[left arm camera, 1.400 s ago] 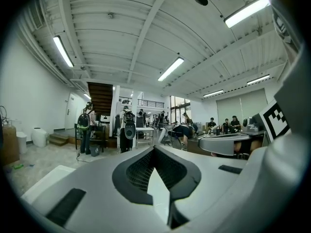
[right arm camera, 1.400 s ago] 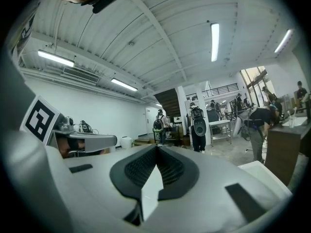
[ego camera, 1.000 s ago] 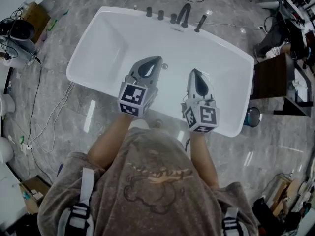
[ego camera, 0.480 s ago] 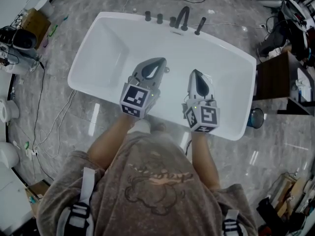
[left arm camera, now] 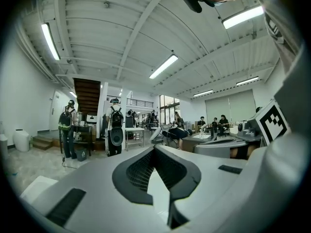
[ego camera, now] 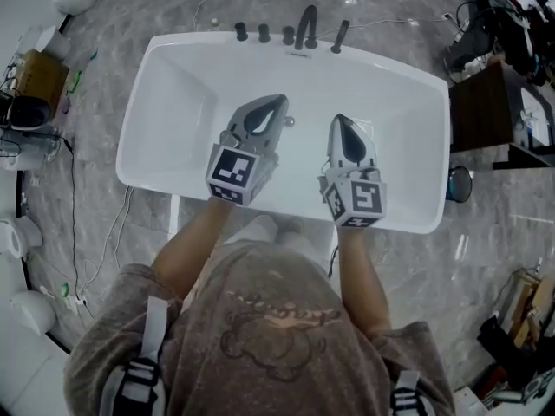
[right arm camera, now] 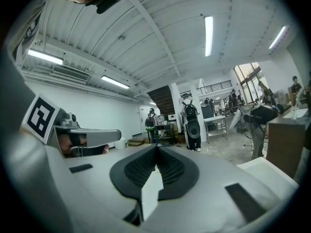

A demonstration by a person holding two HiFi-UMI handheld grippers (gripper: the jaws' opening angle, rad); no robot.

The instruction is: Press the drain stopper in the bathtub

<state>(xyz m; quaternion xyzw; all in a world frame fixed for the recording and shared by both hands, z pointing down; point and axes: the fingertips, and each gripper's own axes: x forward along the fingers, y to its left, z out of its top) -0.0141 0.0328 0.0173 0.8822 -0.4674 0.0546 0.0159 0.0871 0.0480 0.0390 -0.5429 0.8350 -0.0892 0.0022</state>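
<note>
the drain stopper shows as a small round shiny button on the white bathtub floor, just right of the left gripper tip and left of the right gripper, both with jaws clenched together on nothing.

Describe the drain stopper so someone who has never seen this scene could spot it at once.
Find the white bathtub on the grey marble floor. On its bottom, nearer than the dark tap fittings on the far rim, beside the tip of the left claw, lies the drain stopper. It is the only small shiny round dot on the plain white.
</note>
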